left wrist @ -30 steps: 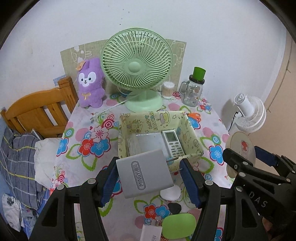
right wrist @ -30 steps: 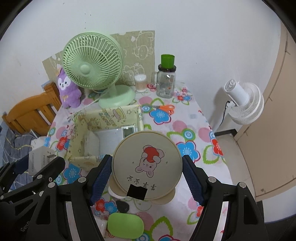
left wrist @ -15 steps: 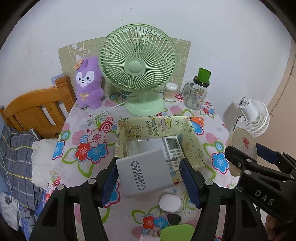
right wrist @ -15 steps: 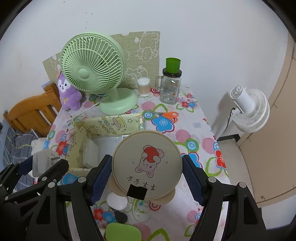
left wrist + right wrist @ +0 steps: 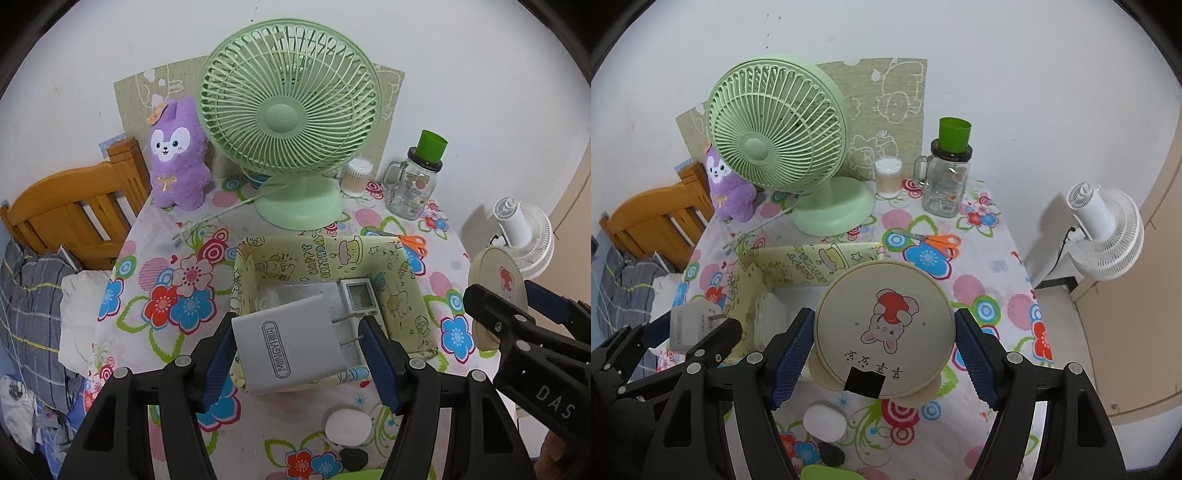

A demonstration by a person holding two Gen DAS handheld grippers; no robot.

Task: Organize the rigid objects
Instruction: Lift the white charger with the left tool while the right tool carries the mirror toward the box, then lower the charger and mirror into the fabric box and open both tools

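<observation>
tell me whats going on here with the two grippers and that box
A person is tidying a table with a gripper in each hand. The left gripper is shut on a grey plug adapter, held over the near edge of the yellow box, which already holds a remote. The right gripper is shut on a round mirror beside the box, above the table.

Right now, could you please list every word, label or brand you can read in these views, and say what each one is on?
"MINGYI": the white charger in the left gripper.
"HAPPY BIRTHDAY": the yellow box, inner wall.
"DAS": the right gripper, seen from the left wrist.
Four characters on the round mirror: too small to read.
Glass jar label: blurred.
</observation>
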